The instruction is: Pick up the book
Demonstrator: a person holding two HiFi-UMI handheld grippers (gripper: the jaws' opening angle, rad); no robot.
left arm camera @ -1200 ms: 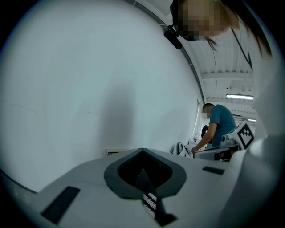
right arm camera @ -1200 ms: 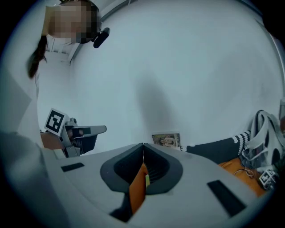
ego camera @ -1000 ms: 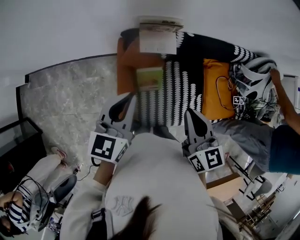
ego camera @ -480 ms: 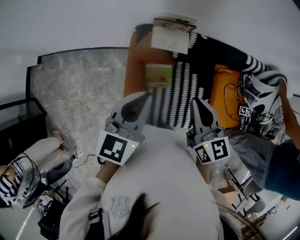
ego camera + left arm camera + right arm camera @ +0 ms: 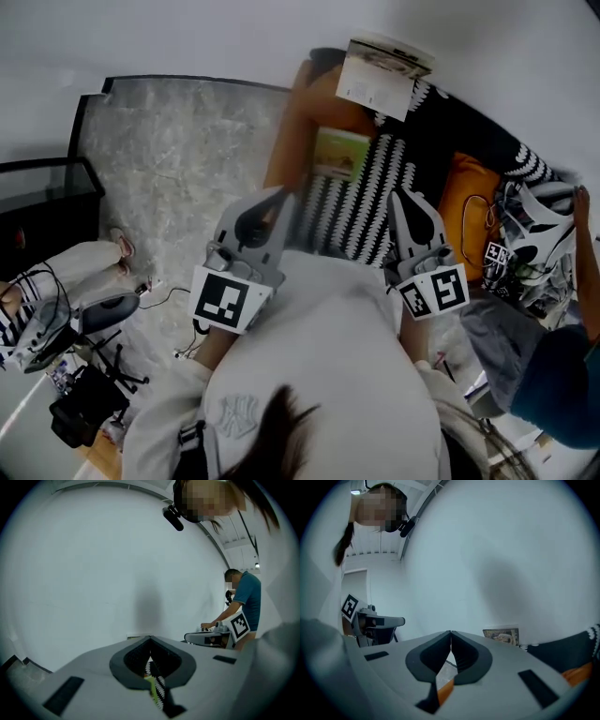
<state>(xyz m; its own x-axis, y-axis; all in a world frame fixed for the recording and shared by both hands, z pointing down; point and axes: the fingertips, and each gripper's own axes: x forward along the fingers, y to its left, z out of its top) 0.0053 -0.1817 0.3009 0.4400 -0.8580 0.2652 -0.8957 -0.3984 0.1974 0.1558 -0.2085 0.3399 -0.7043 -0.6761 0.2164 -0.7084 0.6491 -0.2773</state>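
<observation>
- Green book lies flat just ahead of the left tongs, a little to the inside of their tip and not touched by them.
- It sits at the edge of a black-and-white patterned cloth, where an orange-brown surface shows beside it.
- The left tongs are clenched with nothing gripped. In the left gripper view their tips meet, and only a sliver of green and of the patterned cloth shows through the gap lower down.
- The right tongs are clenched as well and carry nothing. In the right gripper view the dark pads close to a point.
- The right tongs hang over the patterned cloth, well to the right of the green book.
- Both tongs point roughly the same way, side by side and apart, towards the white wall.
- A larger pale book leans against that wall, beyond both tongs and past the green book. The right gripper view shows it upright, just right of the tip of the tongs.
- An orange cushion with a thin cable on it lies to the right of the right tongs.
- Further right, another person's arm reaches over a third gripper with a square marker. The left gripper view shows that person in a teal shirt.
- To the left of the left tongs, a grey marbled floor stretches out, and a seated person in a striped top is at its near edge.
</observation>
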